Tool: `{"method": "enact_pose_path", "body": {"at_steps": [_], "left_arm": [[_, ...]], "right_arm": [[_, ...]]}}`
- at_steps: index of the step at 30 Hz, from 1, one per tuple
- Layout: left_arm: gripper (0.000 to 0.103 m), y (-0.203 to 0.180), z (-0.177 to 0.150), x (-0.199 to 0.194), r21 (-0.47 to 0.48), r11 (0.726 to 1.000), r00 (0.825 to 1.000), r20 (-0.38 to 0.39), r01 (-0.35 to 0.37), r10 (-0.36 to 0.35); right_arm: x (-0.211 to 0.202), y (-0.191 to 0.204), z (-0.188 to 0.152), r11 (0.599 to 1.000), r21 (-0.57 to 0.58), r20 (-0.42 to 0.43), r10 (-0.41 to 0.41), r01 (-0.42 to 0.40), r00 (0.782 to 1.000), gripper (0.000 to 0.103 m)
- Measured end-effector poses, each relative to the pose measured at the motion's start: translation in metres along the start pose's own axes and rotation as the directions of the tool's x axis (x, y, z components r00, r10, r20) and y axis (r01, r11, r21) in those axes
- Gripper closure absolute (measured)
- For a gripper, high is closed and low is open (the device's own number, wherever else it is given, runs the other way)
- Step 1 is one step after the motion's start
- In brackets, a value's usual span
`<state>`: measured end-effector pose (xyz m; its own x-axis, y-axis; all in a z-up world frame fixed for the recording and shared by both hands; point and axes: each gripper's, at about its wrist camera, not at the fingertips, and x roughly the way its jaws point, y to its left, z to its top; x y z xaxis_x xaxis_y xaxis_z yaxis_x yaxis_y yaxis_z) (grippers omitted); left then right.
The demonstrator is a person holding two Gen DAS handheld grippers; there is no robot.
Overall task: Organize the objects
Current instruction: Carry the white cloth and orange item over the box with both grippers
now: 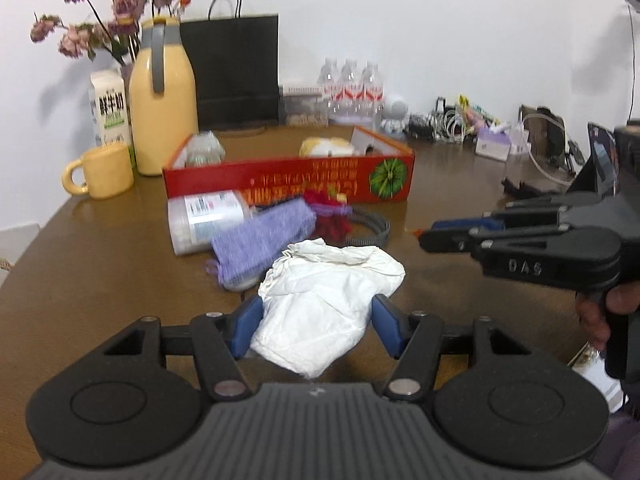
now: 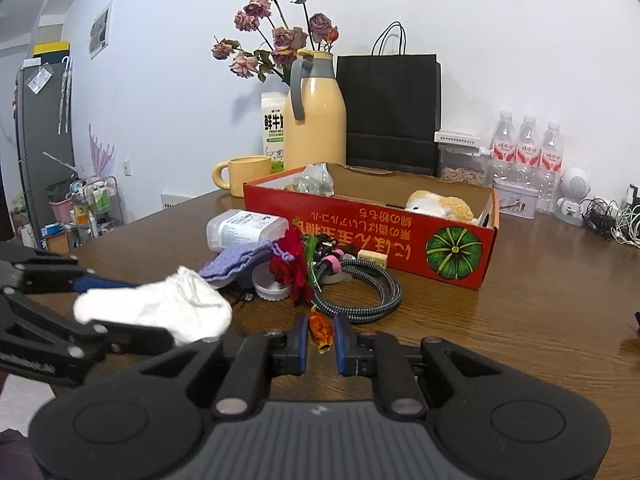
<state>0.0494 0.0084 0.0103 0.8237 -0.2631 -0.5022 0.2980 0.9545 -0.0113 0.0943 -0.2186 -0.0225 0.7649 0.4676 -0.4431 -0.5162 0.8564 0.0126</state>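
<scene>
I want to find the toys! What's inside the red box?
Inside the red box sit a fluffy yellow-and-white plush toy at one end and a crinkly clear bag at the other. The front wall hides the bottom, so anything lying flat there cannot be seen.

One red box, three water bottles, one mug, perhaps two items inside the box.

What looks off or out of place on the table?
The white bottle lies tipped on its side in front of the red box, amid a loose pile: purple cloth, red flower, coiled cable. Nothing spilled. Left gripper holds a white sock; right gripper holds an orange wrapper.
</scene>
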Motion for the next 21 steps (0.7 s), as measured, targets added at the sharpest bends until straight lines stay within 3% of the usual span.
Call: {"method": "enact_pose_path", "body": {"at_steps": [10,21], "left_arm": [[0.042,0.015,0.046,0.010,-0.034,0.999,0.996,0.078,-0.036,0.038],[0.042,0.034,0.110,0.072,-0.044,0.998,0.993,0.104,-0.050,0.054]], "right_arm": [[0.003,-0.006,0.026,0.999,-0.022,0.041,-0.022,0.023,0.999,0.090],[0.043,-0.034,0.082,0.995,-0.049,0.088,-0.079,0.084,0.993,0.090]]}}
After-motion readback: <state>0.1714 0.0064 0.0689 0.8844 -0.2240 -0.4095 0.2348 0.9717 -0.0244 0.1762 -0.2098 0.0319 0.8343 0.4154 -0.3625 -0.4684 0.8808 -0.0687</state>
